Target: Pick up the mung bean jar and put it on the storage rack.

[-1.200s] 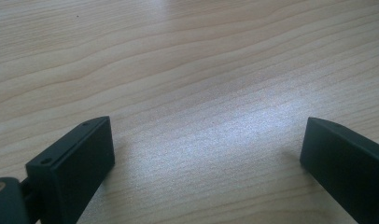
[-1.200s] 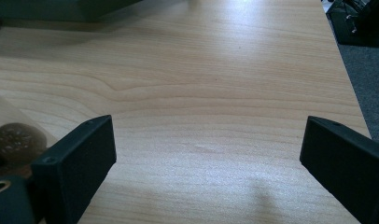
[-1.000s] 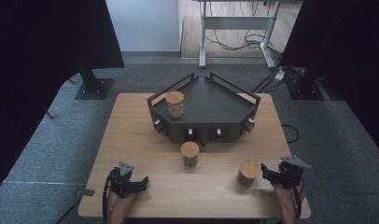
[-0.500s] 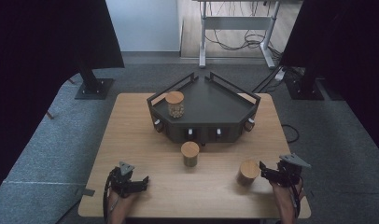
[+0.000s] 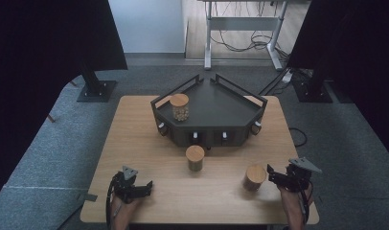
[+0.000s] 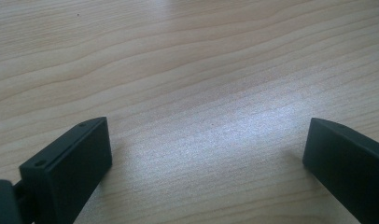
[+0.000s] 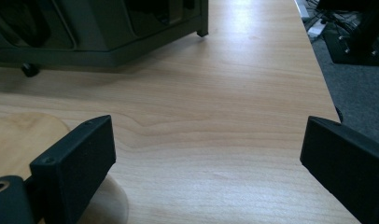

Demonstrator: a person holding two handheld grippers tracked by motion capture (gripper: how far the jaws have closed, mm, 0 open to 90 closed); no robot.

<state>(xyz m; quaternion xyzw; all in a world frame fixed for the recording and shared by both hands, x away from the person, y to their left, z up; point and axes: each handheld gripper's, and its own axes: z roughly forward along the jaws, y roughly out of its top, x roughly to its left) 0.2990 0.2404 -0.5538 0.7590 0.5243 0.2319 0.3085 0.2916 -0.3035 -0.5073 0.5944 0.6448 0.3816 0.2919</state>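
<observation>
Three wooden-lidded jars show in the high view: one (image 5: 179,106) on the black angular rack (image 5: 231,103), one (image 5: 195,158) in front of the rack at mid-table, and one (image 5: 254,177) at the front right. My right gripper (image 5: 271,175) is open just right of that last jar. Its lid (image 7: 24,133) lies beside the left-hand jaw, outside the gap of my right gripper (image 7: 206,140). My left gripper (image 5: 144,187) rests at the front left; its jaws have just been opening. Bare wood lies between the jaws of my left gripper (image 6: 206,135).
The wooden table (image 5: 135,129) stands on grey carpet. The rack's lower front edge (image 7: 108,51) rises ahead of the right gripper, and the table's right edge (image 7: 318,79) is close beside it. Black stands and a desk frame stand beyond the table.
The right gripper has edged slightly left toward the front-right jar. The left hand has stayed where it was.
</observation>
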